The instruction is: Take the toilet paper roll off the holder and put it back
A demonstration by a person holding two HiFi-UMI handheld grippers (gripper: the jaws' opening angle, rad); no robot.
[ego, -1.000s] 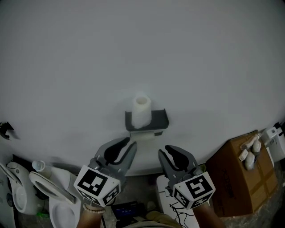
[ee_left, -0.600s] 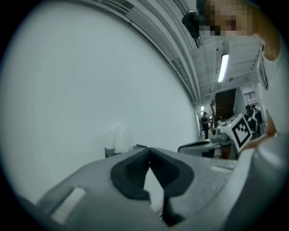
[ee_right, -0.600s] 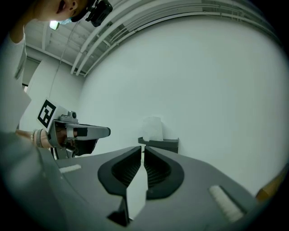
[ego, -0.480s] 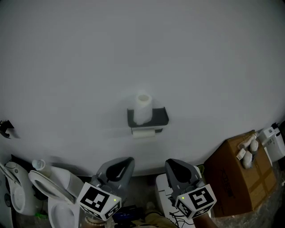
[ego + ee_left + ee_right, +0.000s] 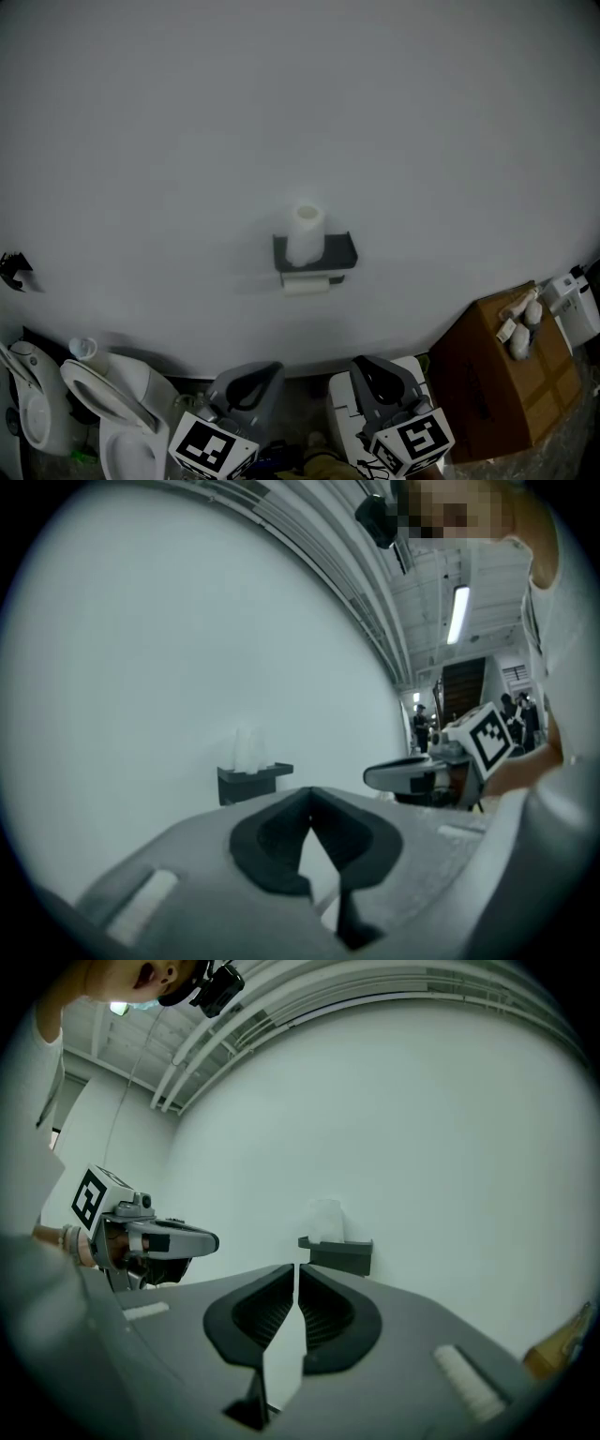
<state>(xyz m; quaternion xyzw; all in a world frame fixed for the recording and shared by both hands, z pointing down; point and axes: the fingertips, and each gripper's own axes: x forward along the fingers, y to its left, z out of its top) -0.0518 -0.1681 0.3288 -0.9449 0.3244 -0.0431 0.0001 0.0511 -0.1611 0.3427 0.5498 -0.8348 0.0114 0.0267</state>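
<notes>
The wall [image 5: 300,112] is bare on every side of the holder [image 5: 339,251], so its shelf can be reached from below, from the left or from the right. On the shelf only the toilet paper roll [image 5: 306,234] stands, upright at the left end. Along the wall's lower edge a toilet [image 5: 112,412] crowds the left corner and a cardboard box [image 5: 497,384] the right, leaving open air between the holder and the left tongs [image 5: 249,377] and right tongs [image 5: 371,371].

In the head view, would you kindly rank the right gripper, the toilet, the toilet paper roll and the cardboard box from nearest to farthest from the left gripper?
From the left gripper:
1. right gripper, just beside it on the right.
2. toilet, lower left, and toilet paper roll, ahead on its holder: too close to call.
3. cardboard box, far right.
</notes>
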